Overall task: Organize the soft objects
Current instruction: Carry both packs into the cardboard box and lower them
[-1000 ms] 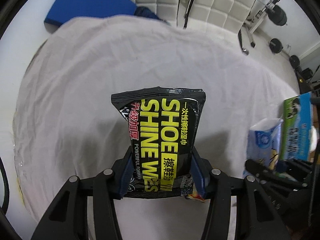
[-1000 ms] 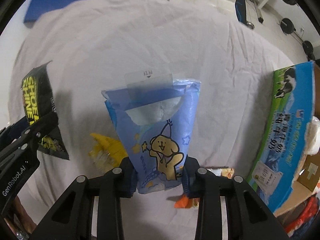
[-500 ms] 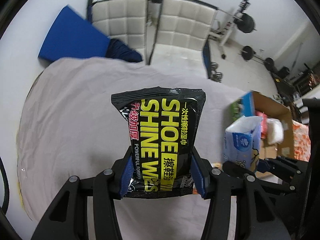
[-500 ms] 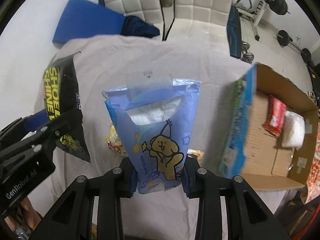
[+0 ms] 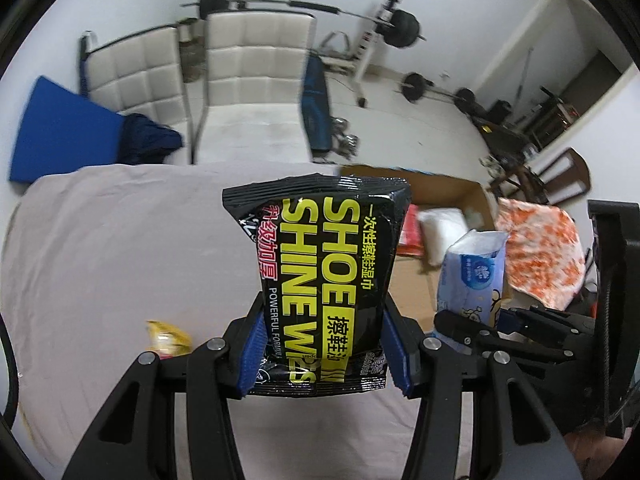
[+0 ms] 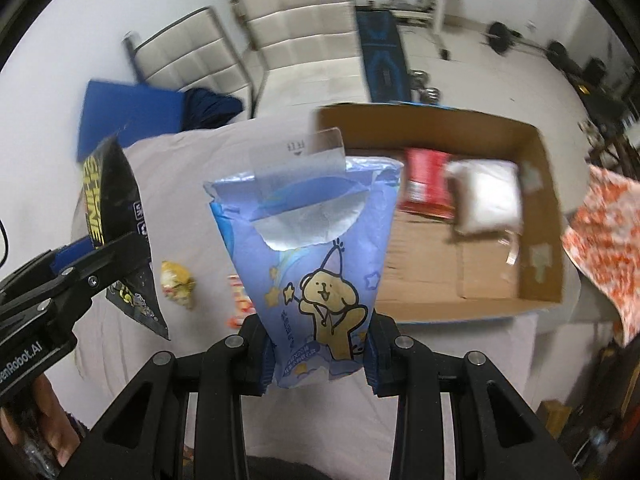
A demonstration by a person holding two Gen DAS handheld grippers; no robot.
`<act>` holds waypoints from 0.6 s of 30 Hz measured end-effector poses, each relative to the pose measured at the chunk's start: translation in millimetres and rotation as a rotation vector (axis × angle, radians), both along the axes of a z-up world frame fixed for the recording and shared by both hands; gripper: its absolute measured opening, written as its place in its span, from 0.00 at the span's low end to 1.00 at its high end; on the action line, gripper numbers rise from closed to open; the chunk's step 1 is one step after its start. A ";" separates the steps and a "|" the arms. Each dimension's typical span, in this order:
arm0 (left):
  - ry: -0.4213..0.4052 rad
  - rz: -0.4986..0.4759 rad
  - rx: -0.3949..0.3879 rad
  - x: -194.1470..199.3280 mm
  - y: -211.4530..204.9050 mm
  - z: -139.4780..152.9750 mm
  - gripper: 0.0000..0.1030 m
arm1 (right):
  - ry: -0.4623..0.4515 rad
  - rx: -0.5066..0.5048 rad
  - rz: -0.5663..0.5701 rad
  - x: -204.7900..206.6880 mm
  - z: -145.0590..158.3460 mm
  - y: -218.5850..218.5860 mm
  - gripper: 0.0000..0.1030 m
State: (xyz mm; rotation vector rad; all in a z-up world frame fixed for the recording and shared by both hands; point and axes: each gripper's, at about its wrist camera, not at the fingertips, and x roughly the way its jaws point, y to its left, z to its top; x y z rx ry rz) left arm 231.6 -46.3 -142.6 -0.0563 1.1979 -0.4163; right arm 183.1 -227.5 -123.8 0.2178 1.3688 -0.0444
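My left gripper (image 5: 322, 356) is shut on a black and yellow shoe shine wipes pack (image 5: 324, 272), held upright above the white-clothed table (image 5: 120, 260). My right gripper (image 6: 318, 360) is shut on a blue tissue pack (image 6: 312, 264) with a cartoon dog and a lifted clear flap. Each gripper's pack shows in the other view: the tissue pack (image 5: 472, 272) at right, the wipes pack (image 6: 116, 220) at left. An open cardboard box (image 6: 536, 152) stands beyond the tissue pack, holding a red pack (image 6: 426, 184) and a white pack (image 6: 486, 200).
A yellow crumpled packet (image 6: 178, 280) and an orange-white packet (image 6: 238, 300) lie on the cloth. An orange-patterned cloth (image 6: 608, 232) hangs at right. White chairs (image 5: 256, 80), a blue mat (image 5: 60, 132) and gym weights (image 5: 404, 28) stand behind the table.
Both grippers have risen and tilted up with their packs still held. The cardboard box has come into full view and is now nearer in front of the right gripper.
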 end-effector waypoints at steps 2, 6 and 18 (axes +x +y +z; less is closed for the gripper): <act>0.023 -0.025 -0.014 6.1 -22.3 -3.2 0.48 | 0.008 -0.008 -0.029 -5.2 -4.4 -27.8 0.36; 0.069 -0.058 -0.029 14.1 -69.1 -10.7 0.48 | 0.037 -0.029 -0.071 -13.1 -14.2 -81.7 0.36; 0.186 -0.087 0.049 68.8 -168.6 -62.1 0.48 | 0.178 -0.059 -0.141 4.8 -101.2 -200.2 0.36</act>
